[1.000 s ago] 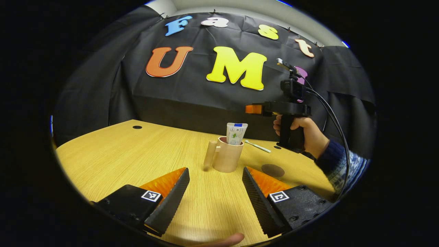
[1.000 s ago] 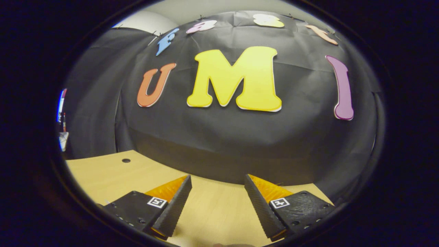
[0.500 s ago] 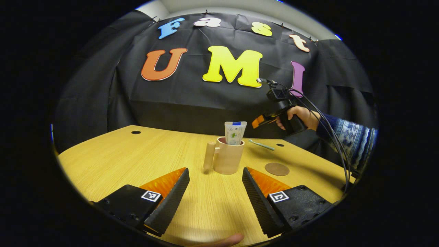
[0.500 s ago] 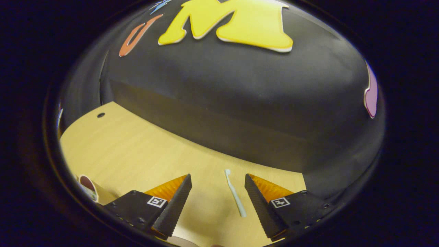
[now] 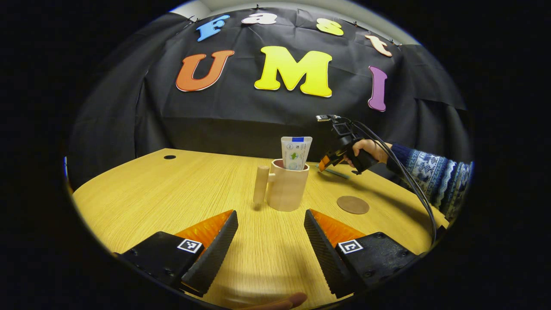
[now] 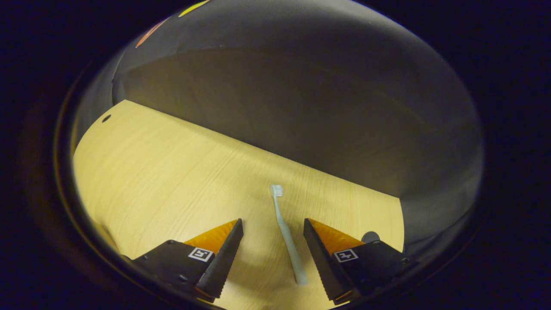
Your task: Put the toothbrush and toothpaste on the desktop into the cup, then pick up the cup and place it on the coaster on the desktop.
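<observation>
The left gripper view looks level across the counter [image 5: 172, 189] toward the wall, cup [image 5: 286, 189] mid-distance. The right gripper view tilts steeply down, close over the toothbrush [image 6: 286, 234]. Both share the counter's far edge and that toothbrush [image 5: 338, 173].

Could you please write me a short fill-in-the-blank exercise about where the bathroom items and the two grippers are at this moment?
1. The toothpaste stands upright inside the ____.
2. The toothbrush lies flat on the ____, between the open fingers of the right gripper.
3. The coaster has ____ resting on it.
4. The left gripper is open and holds ____.

Missing words: cup; desktop; nothing; nothing
</observation>
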